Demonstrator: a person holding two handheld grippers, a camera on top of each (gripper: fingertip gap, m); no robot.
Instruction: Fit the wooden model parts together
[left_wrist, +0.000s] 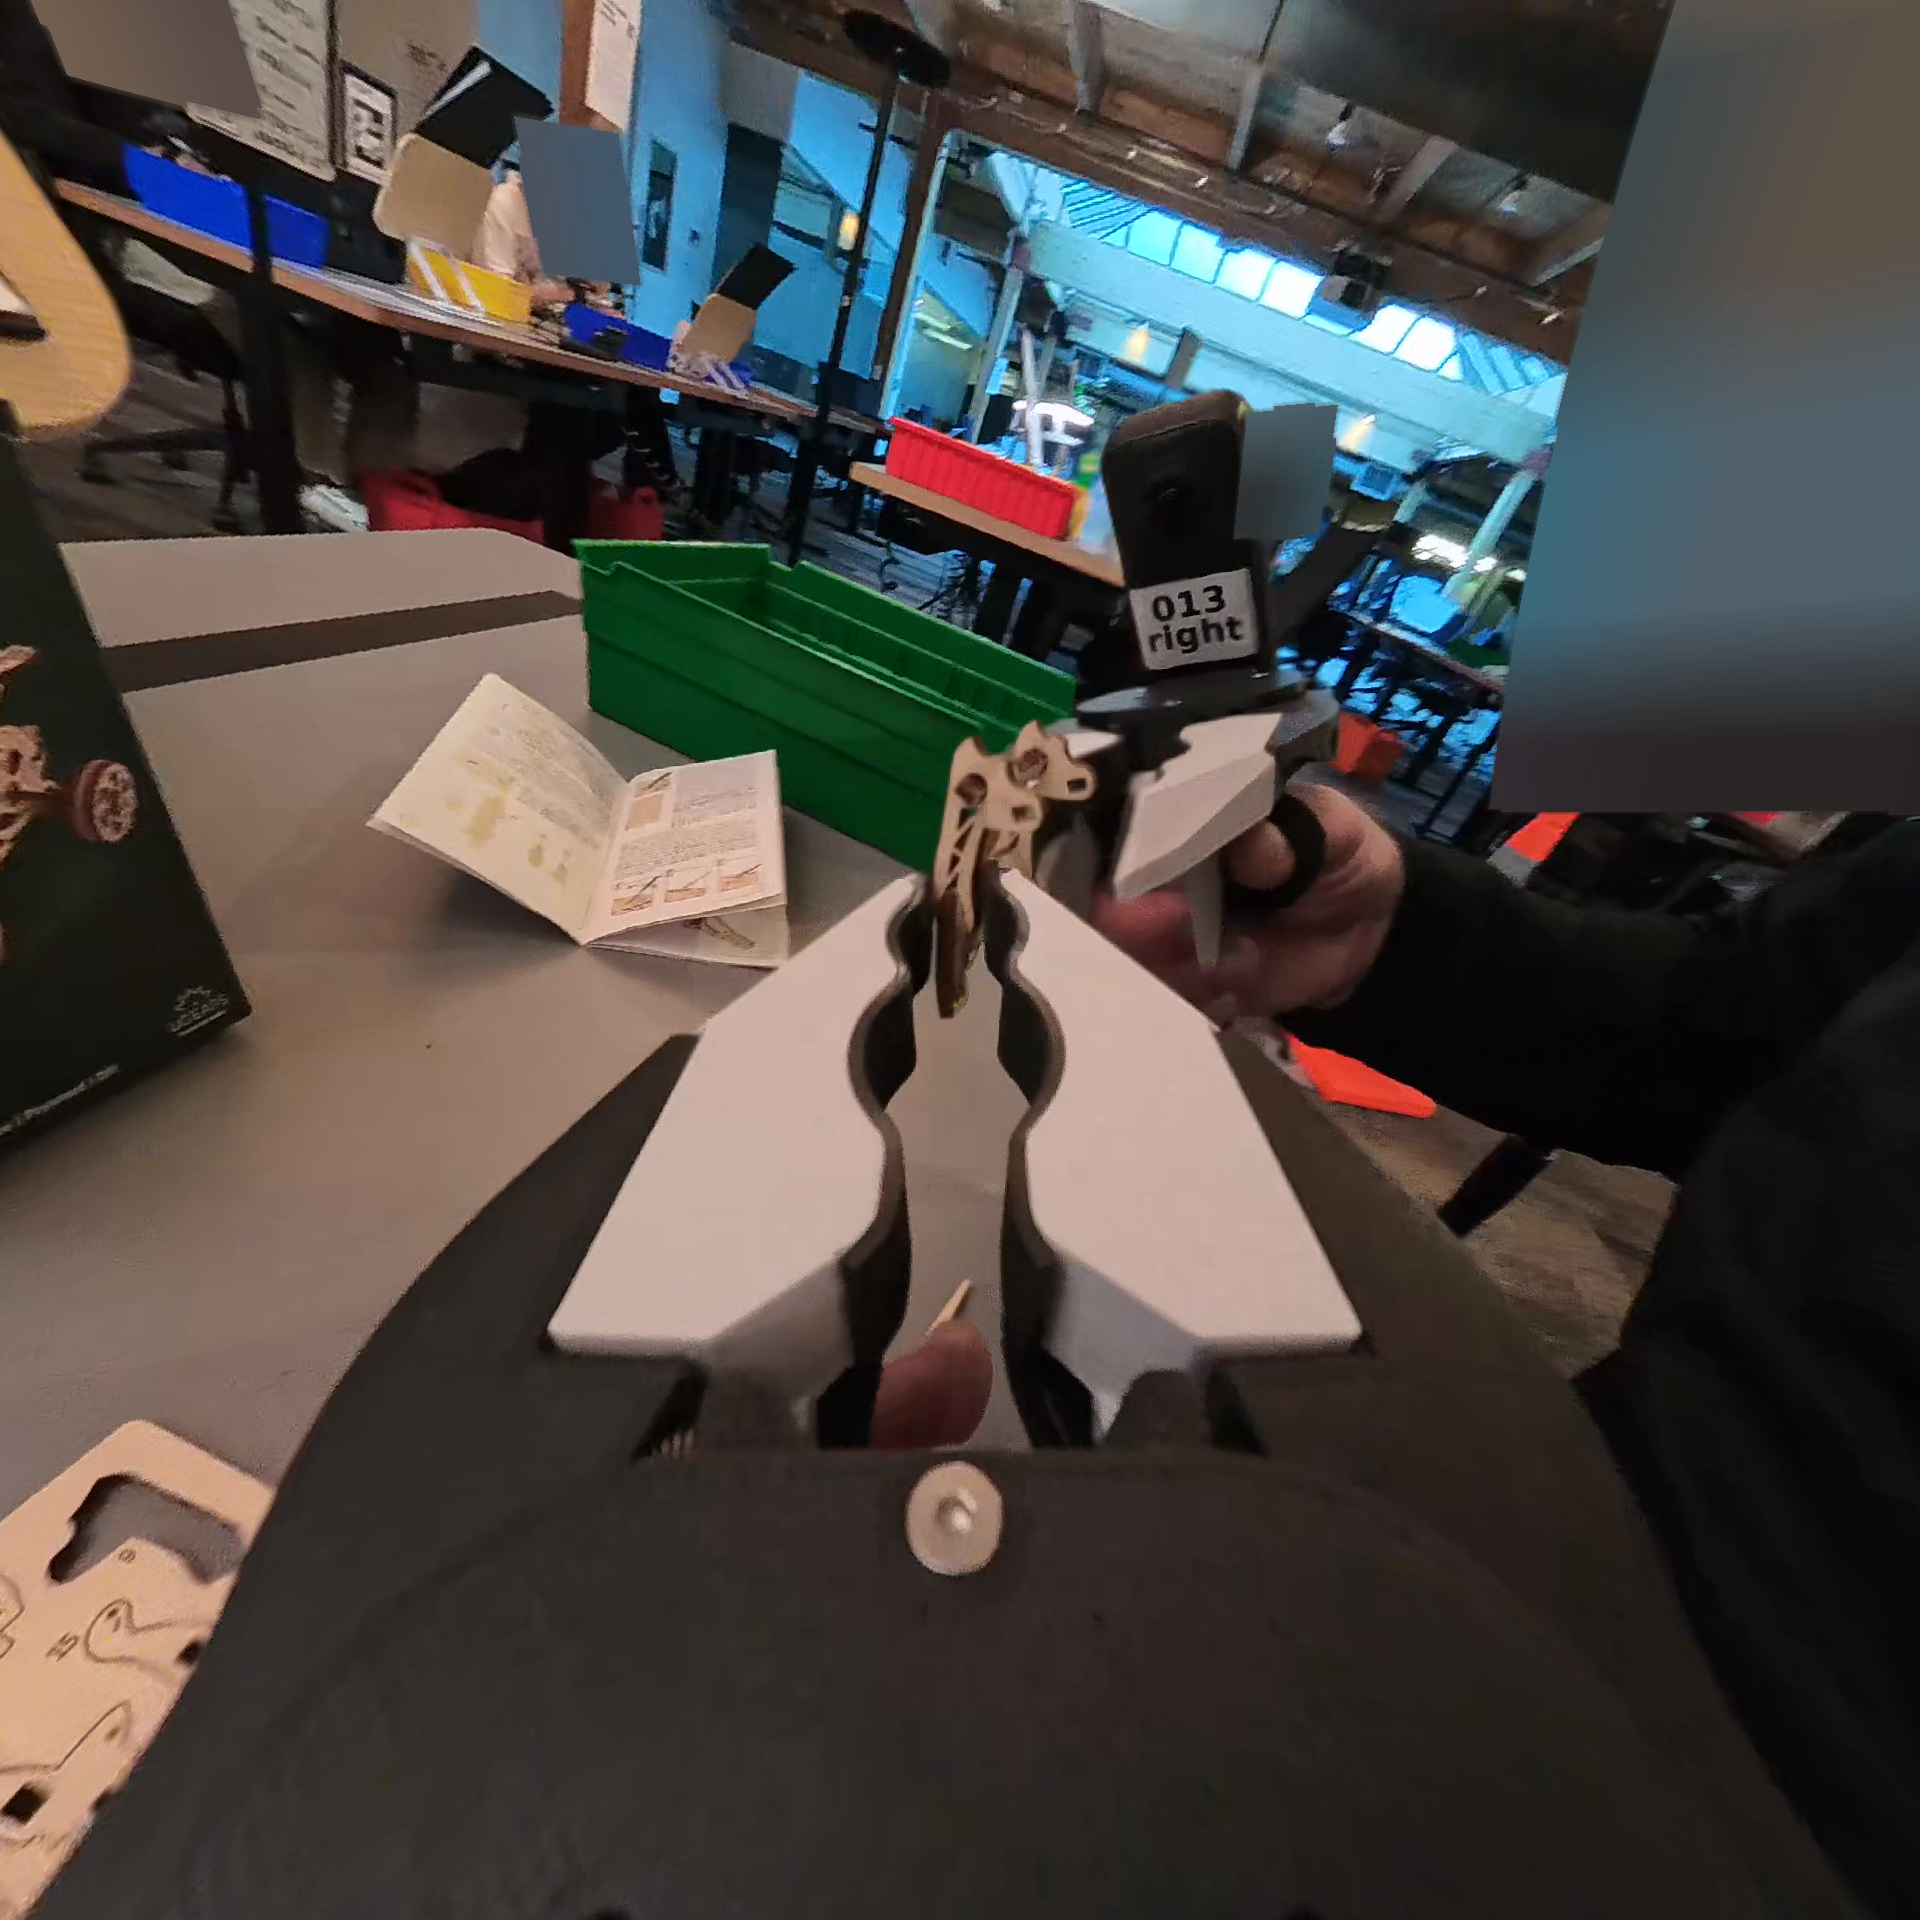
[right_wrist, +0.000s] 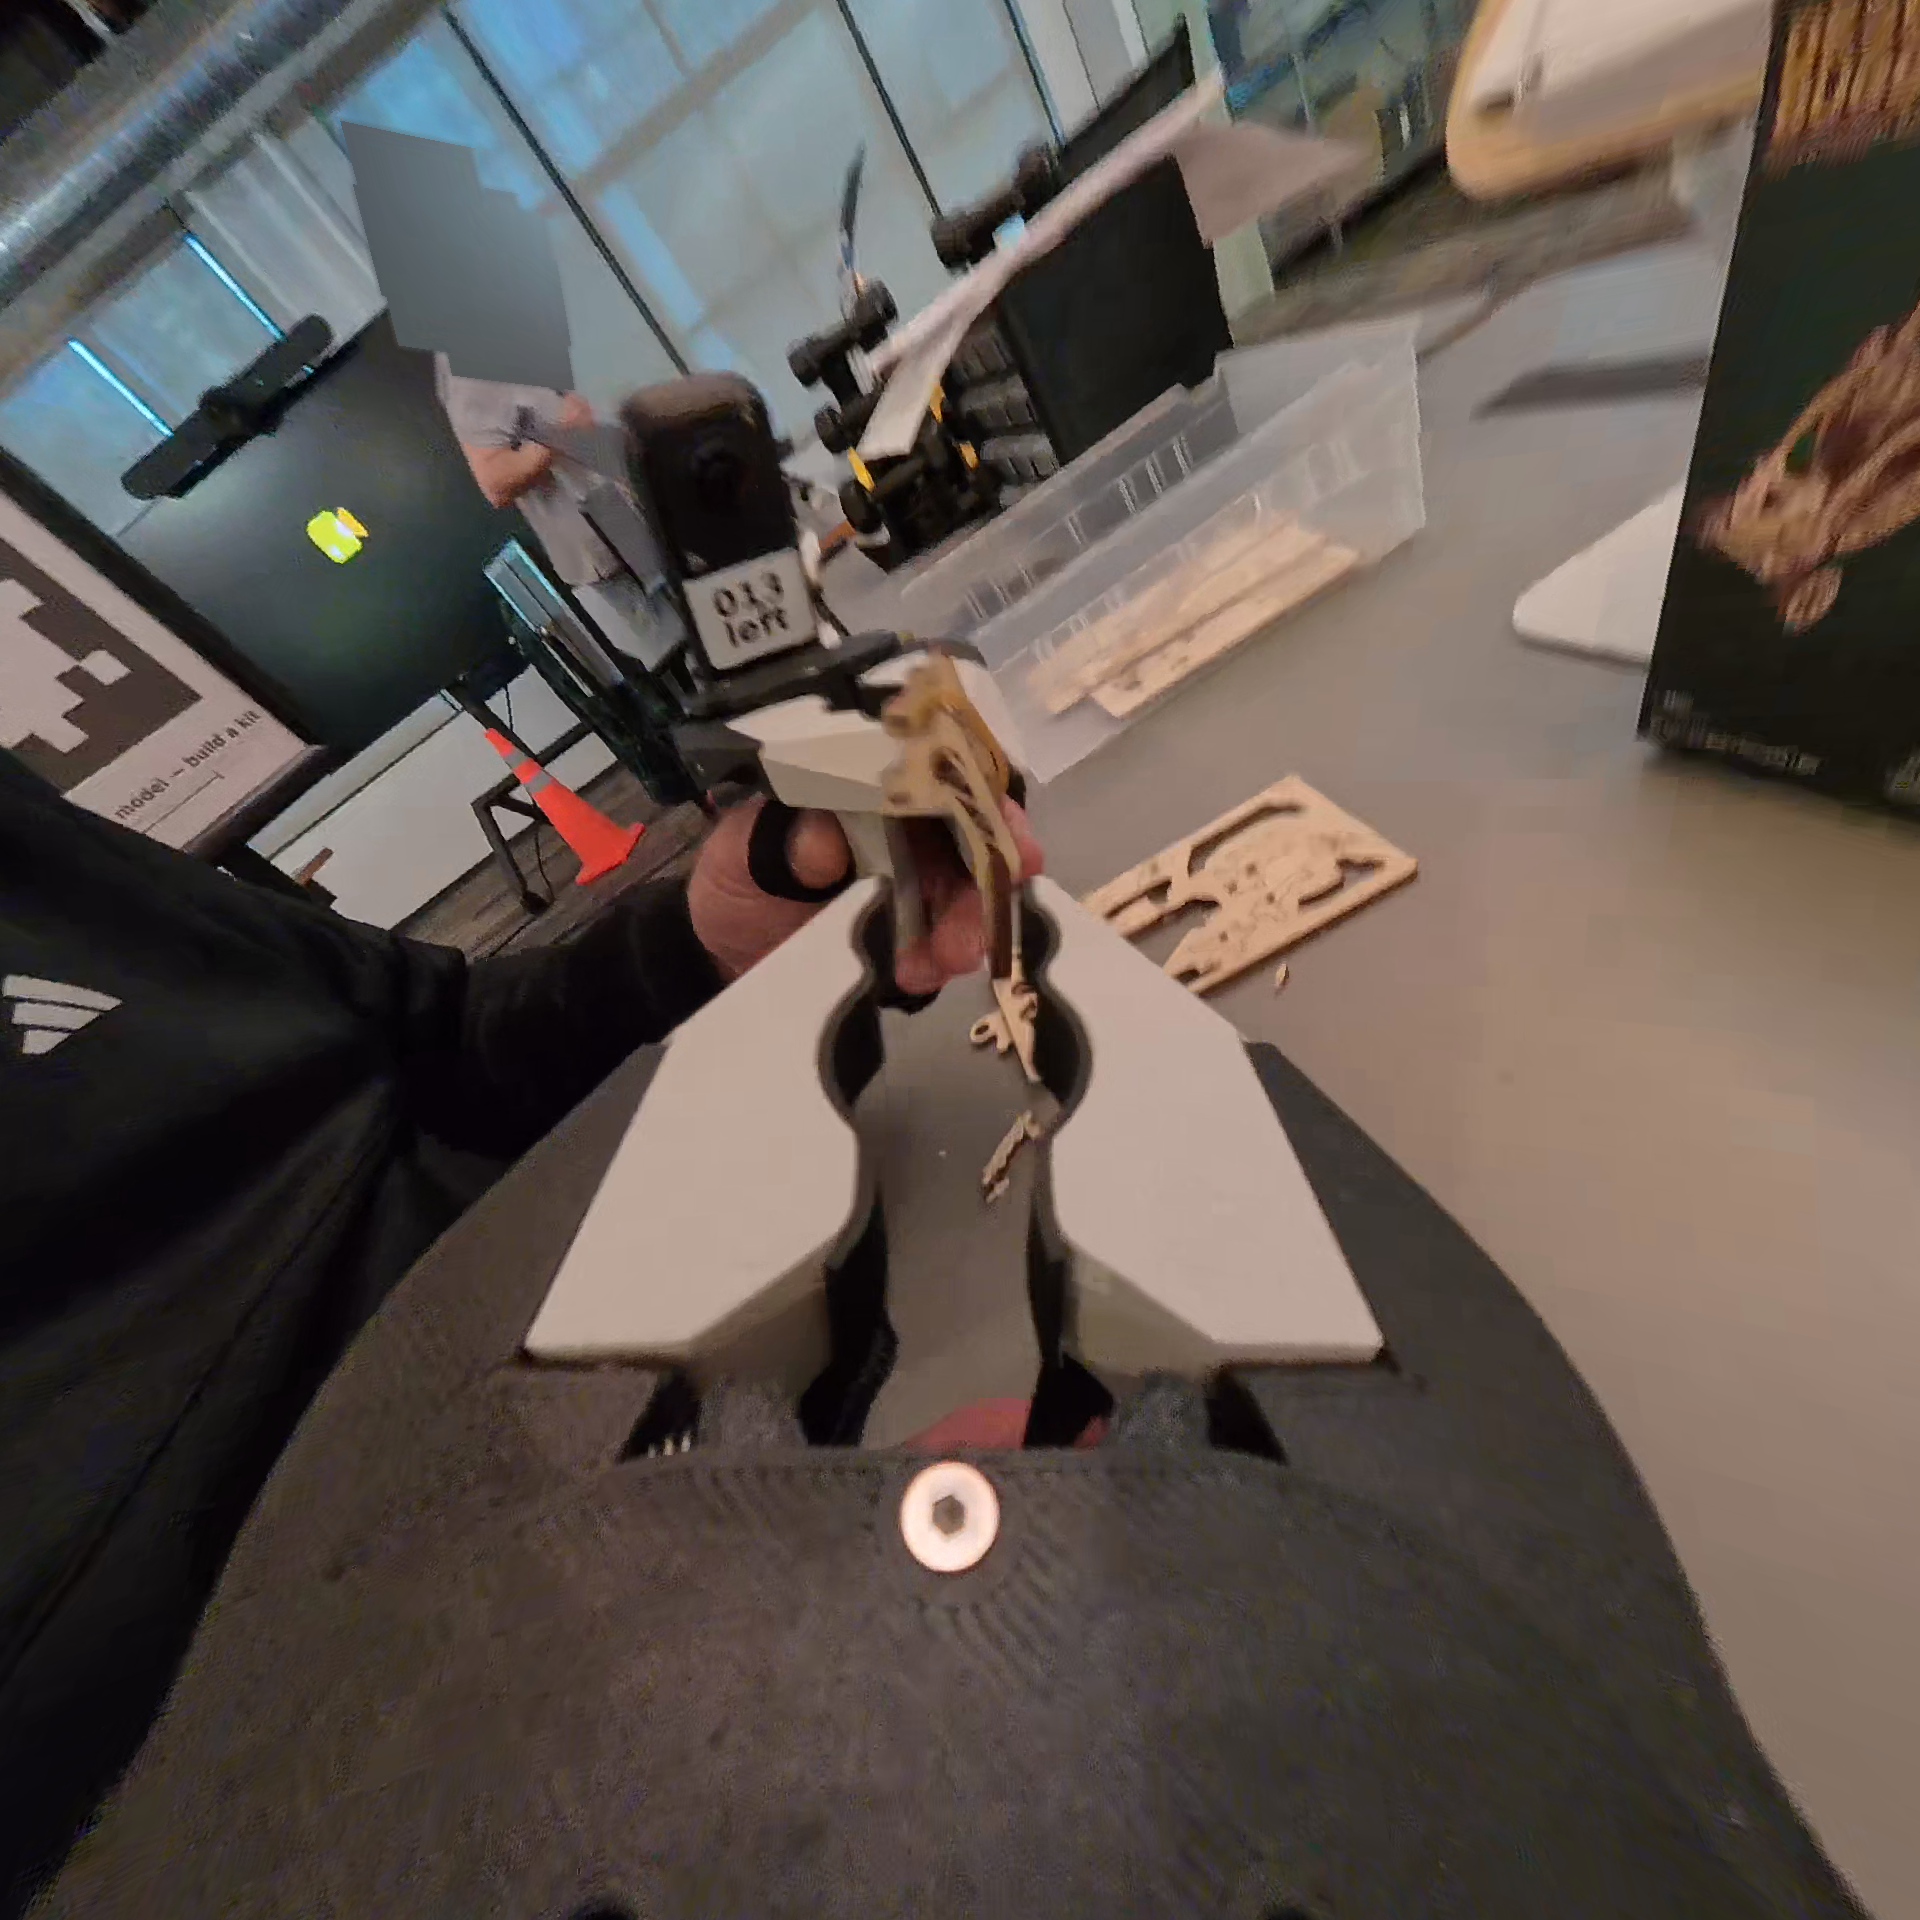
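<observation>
Left gripper (left_wrist: 954, 914) is clamped on the wooden part (left_wrist: 987, 831) at its fingertips: the thin plywood piece stands upright between the two pads, its cut-out upper end sticking up above the tips, its dark lower edge running down into the gap. The right wrist view confirms the same piece (right_wrist: 951, 769) caught in the left gripper's tips, held up off the table.

Right gripper (right_wrist: 961, 935) stands parted. The part's lower end hangs down between its fingers, close to the right-hand pad (right_wrist: 1049, 997); the left-hand pad is clearly apart from it. Contact on the right-hand side cannot be told, so no grasp there. A small wooden bit (right_wrist: 1010, 1148) lies on the table (right_wrist: 1558, 1039) lower in the gap, behind the tips.

Beyond the right fingers, right of them: punched sheet (right_wrist: 1257, 883), clear tub (right_wrist: 1195, 540) with more sheets, dark box (right_wrist: 1808, 416). Beyond the left fingers, left of them: open booklet (left_wrist: 592, 821) and green bin (left_wrist: 810, 675); another sheet (left_wrist: 94, 1621) sits near the gripper body, lower left.
</observation>
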